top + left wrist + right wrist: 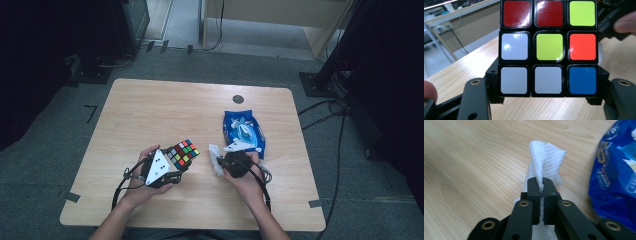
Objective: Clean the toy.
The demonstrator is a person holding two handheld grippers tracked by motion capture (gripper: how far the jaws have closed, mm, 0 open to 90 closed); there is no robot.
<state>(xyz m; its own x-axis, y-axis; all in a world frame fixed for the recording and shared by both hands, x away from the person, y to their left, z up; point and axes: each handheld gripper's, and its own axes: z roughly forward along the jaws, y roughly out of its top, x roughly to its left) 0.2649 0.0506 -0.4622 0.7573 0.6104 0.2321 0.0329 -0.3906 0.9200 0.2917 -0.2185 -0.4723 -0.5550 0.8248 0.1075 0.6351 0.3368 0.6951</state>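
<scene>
Altogether: one cube (548,47), one wipe (545,162), one blue packet (243,131), two claws.

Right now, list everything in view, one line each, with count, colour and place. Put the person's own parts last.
table: one, light wood, centre of the high view, on grey floor.
puzzle cube: one, black with red, yellow, white, orange and blue stickers, held over the table's near left.
wipe: one, white, textured, near the table's middle front.
wipes pack: one, blue, lying on the table's right half.
round cap: one, dark grey, set in the table's far edge.
left gripper: one, black, shut on the puzzle cube.
right gripper: one, black, shut on the wipe.
hands: two, at the near edge, each holding a gripper.
</scene>
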